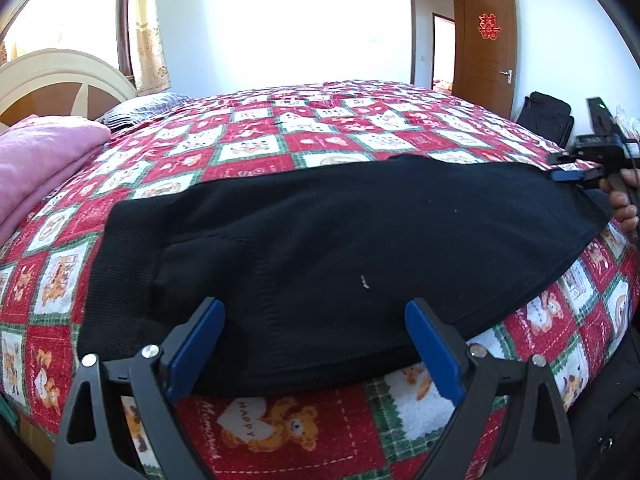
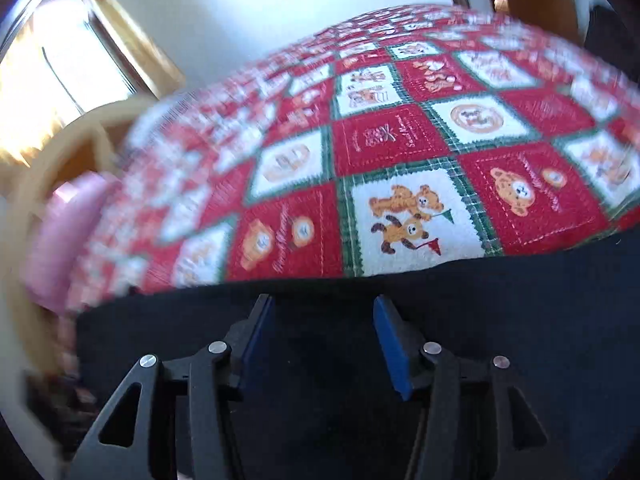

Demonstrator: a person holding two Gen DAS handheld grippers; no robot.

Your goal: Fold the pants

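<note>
Hand-held gripper (image 1: 314,344) spread apart over black pants (image 1: 340,232)

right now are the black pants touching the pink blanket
Apart. The left wrist view shows the black pants and pink blanket separated by bare quilt.

Cloth on cloth, hard plastic tools

Pants (image 1: 340,232): black matt knit, ribbed band, lint-flecked. Bedspread (image 1: 248,140): quilted printed cloth, stitched seams. Left gripper (image 1: 314,344): matt black plastic, blue pads, shiny metal pins. Door (image 1: 488,48): glossy brown wood.
</note>
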